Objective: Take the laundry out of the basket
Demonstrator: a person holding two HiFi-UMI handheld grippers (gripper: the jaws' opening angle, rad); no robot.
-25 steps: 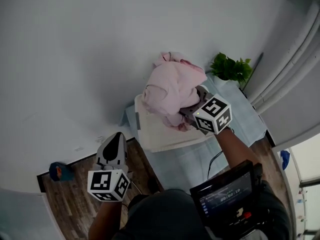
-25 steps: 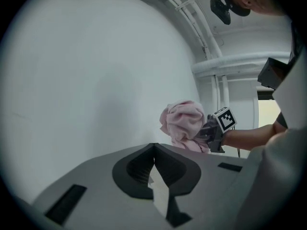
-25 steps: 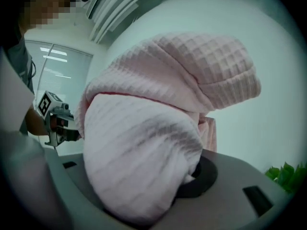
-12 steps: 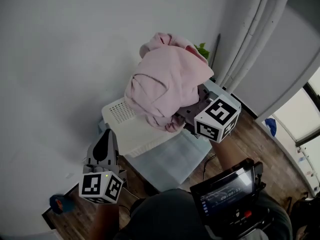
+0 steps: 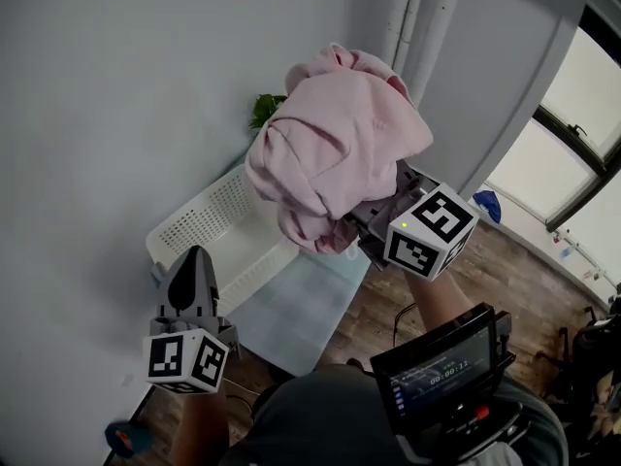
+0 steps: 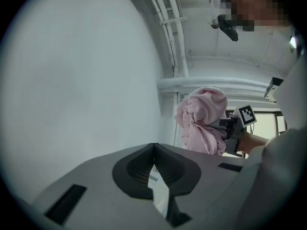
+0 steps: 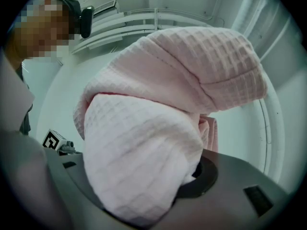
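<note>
A bunched pink waffle-weave cloth hangs in the air, lifted high above the white perforated laundry basket, with my right gripper shut on it. In the right gripper view the pink cloth fills the frame and covers the jaws. The pink cloth and the right gripper's marker cube also show in the left gripper view, far off. My left gripper is lower left, beside the basket's near end, jaws together with nothing in them. The basket's inside looks bare where visible.
The basket rests on a pale blue mat on wood flooring. A green plant stands against the wall behind it. White pipes run up the corner, windows at right. A small blue object lies at lower left.
The right gripper has lifted the pink cloth higher, clear of the basket. The head view has swung round, so basket and plant now show further left. The left gripper stays low and shut.
</note>
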